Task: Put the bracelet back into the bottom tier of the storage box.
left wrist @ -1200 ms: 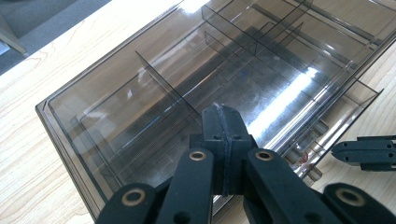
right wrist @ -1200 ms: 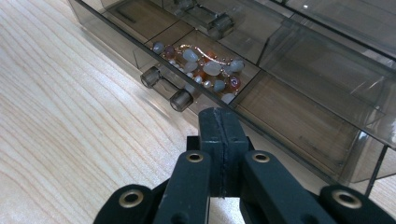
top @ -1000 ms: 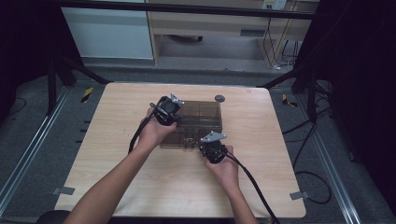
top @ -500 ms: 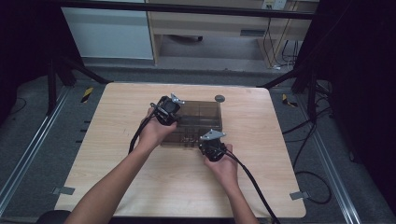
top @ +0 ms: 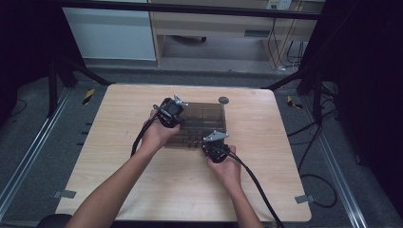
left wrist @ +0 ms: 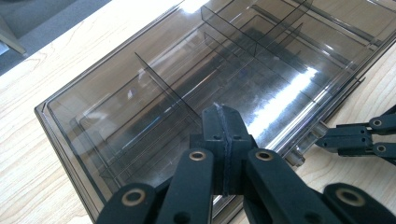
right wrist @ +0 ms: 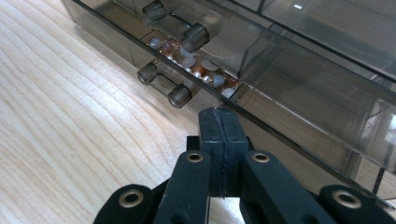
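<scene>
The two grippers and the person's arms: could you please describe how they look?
Both the left gripper and the right gripper are black, each topped by a grey three-cornered plate and trailing a black cable. Their linkage arms show brass-ringed pivots, with flat black jaws. The forearms are bare, with no sleeves showing.

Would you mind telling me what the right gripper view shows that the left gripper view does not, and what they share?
The right gripper view alone shows small beads in a compartment behind the box's front wall, plus a latch. The left gripper view alone shows the lid's broad top, its dividers beneath, and the other gripper's jaws at far right. Both show the smoky plastic box, the wooden table and shut black jaws.
</scene>
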`<action>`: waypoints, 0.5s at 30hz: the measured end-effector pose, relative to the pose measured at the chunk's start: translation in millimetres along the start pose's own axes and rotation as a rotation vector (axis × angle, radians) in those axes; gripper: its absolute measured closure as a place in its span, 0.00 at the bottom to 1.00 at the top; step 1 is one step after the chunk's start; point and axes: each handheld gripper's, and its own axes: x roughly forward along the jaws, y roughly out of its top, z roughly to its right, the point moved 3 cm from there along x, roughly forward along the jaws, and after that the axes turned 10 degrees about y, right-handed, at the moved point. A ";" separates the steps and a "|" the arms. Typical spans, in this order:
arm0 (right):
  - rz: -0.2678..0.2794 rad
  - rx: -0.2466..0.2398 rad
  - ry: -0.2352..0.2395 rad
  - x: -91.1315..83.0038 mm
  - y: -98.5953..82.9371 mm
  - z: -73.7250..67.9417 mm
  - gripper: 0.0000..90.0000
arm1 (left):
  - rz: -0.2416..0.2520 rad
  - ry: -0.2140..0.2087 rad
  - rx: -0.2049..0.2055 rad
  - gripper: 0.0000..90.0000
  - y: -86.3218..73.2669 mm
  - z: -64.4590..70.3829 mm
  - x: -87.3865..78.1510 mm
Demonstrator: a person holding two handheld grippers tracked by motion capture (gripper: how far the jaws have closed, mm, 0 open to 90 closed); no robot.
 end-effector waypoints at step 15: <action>0.015 0.032 -0.009 4.3 3.4 5.4 1.00 | -0.002 0.000 0.007 1.00 -0.1 0.2 -0.3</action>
